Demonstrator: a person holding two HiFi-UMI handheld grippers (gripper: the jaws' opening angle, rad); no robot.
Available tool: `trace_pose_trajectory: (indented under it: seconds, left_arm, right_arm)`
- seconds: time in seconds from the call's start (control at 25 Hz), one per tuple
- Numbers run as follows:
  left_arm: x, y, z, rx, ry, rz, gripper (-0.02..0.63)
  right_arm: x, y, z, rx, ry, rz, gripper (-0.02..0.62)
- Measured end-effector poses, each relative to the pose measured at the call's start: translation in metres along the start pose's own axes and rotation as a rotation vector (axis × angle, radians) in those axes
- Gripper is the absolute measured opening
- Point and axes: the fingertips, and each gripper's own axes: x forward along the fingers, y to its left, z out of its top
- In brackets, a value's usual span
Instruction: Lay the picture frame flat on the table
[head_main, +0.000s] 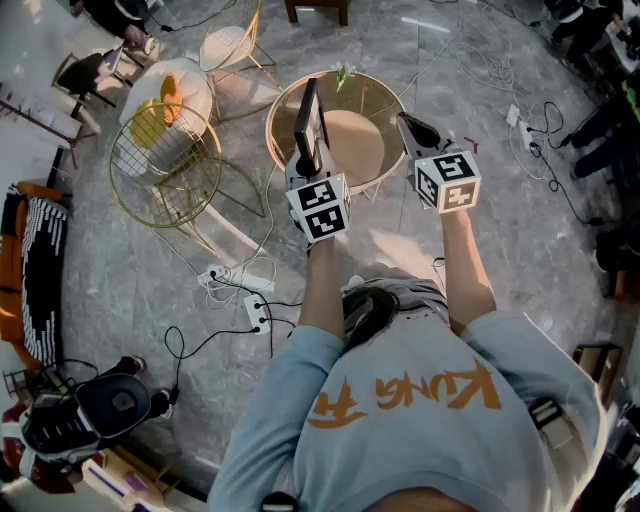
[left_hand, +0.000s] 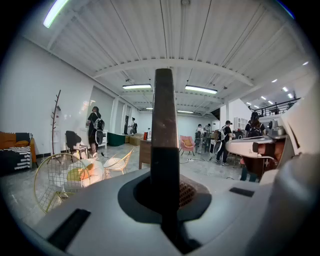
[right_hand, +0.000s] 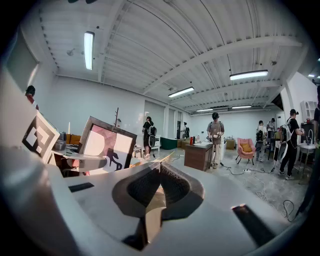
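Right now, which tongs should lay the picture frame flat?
Left. The left tongs grip the dark brown picture frame upright at the round wooden table; the right tongs are shut, empty.

The head view looked steeply down from above the person's shoulders onto the left gripper (head_main: 306, 160) and right gripper (head_main: 408, 124), both over a round table (head_main: 270, 125). The 2 gripper views rode close behind their own jaws, facing almost level across the room. The right gripper view and the head view shared the picture frame (head_main: 308, 112).
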Motion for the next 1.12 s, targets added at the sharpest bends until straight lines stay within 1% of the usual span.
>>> trace_pose_trajectory:
  seconds: [0.12,0.24,0.32,0.52,0.8,1.0,1.12]
  left_arm:
    - [-0.002,0.002,-0.001,0.003,-0.008,0.001,0.028]
    - [-0.004,0.006,0.0,0.001,-0.021,-0.001,0.028]
    - [-0.006,0.01,0.001,-0.007,-0.026,0.002,0.028]
    - [-0.006,0.025,0.006,-0.042,-0.035,0.022,0.028]
    - [0.001,0.025,0.001,-0.09,-0.037,-0.002,0.028]
    - [-0.003,0.031,0.009,-0.082,-0.069,0.026,0.028]
    - [-0.006,0.04,0.015,-0.101,-0.082,0.035,0.028]
  right_arm:
    - [-0.002,0.001,-0.001,0.011,-0.01,-0.008,-0.003]
    - [-0.002,0.0,0.0,0.064,-0.037,-0.021,-0.003]
    - [-0.002,0.002,0.001,0.079,-0.044,-0.027,-0.003]
    - [0.0,0.001,0.003,0.063,-0.026,-0.049,-0.003]
    - [0.001,-0.004,0.001,0.035,0.0,-0.075,-0.003]
    - [-0.005,-0.005,0.008,0.014,0.016,-0.097,-0.003]
    - [-0.001,0.002,0.016,-0.013,0.02,-0.086,-0.002]
